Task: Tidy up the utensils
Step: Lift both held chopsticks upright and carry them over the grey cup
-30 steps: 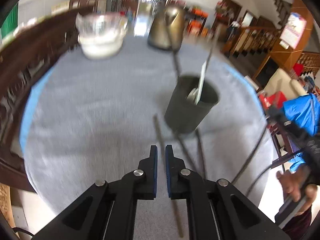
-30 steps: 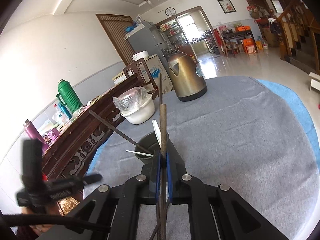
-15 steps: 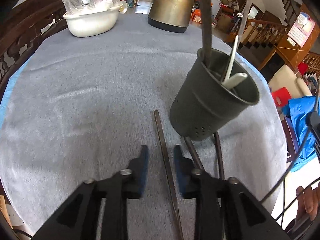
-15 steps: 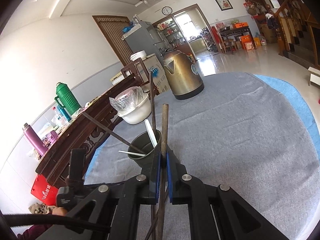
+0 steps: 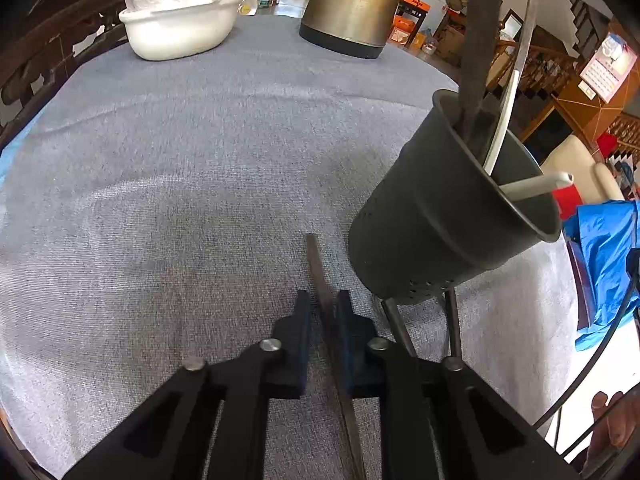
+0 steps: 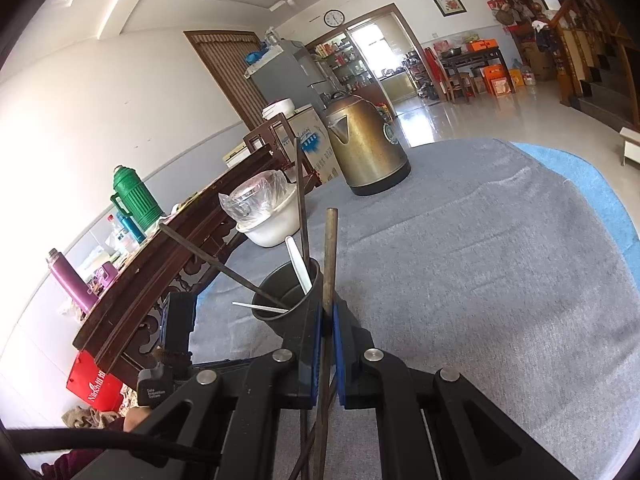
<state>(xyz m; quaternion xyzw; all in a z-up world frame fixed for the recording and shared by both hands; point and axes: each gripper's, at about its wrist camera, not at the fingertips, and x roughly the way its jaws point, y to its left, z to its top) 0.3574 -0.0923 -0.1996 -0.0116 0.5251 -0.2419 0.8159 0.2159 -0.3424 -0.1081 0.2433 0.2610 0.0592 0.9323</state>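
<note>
Chopsticks lie scattered on the grey cloth-covered round surface point(image 5: 168, 184), and one dark flat chopstick point(image 5: 316, 264) runs between the fingers of the left gripper point(image 5: 322, 312), whose jaws stand a little apart on either side of it, low over the cloth; whether the pads touch it cannot be told. Just to the right stands the dark grey metal utensil cup point(image 5: 440, 216), with small holes near its base. Inside it lean a thick dark chopstick point(image 5: 478, 60), a white plastic spoon point(image 5: 504, 120) and a thin white stick point(image 5: 536, 186) resting on the rim. Two more dark chopsticks point(image 5: 394, 326) poke out from beneath the cup's base toward the camera.

In the right wrist view, the right gripper point(image 6: 327, 320) is clamped on a brown wooden chopstick point(image 6: 330, 256), held upright just beside the cup point(image 6: 288, 300), its tip above the rim. Farther back on the cloth sit a bronze-coloured electric kettle point(image 6: 366, 148) and a white plastic basin point(image 6: 272, 224) holding a clear bag-wrapped bowl, both well apart from the cup.
</note>
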